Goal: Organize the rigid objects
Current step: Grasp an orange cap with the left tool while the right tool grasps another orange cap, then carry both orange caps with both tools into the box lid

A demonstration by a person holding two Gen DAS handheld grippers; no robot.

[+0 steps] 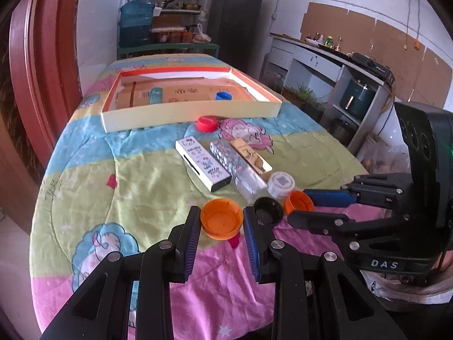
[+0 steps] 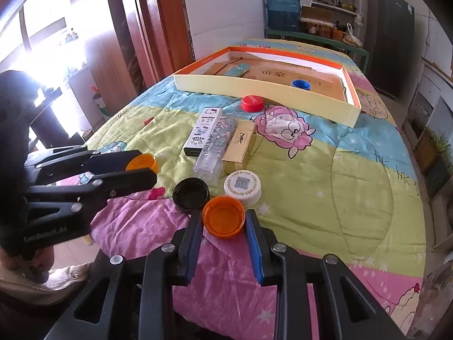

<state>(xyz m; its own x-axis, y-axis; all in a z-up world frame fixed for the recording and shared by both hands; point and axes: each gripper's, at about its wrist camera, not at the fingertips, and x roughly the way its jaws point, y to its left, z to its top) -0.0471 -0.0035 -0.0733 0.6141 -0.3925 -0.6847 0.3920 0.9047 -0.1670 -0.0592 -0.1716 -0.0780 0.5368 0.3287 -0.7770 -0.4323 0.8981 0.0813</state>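
My left gripper (image 1: 222,218) is shut on an orange cap (image 1: 221,223), also seen in the right wrist view (image 2: 143,163). My right gripper (image 2: 223,219) is shut on a second orange cap (image 2: 223,216), which the left wrist view (image 1: 298,201) shows too. A black cap (image 2: 191,195) and a white cap (image 2: 242,186) lie between them. Behind stand a Hello Kitty box (image 2: 202,130), a clear patterned box (image 2: 218,141) and a gold box (image 2: 240,144). A red cap (image 2: 252,103) lies by the shallow cream tray (image 2: 254,86), which holds a blue cap (image 2: 301,84) and a teal item (image 2: 236,70).
Everything lies on a table under a cartoon quilt (image 2: 354,170). A red wooden door frame (image 1: 39,65) is at the left. A white counter (image 1: 320,56) and dark fridge (image 1: 235,19) stand beyond the table, with shelves and a water jug (image 1: 136,22) behind.
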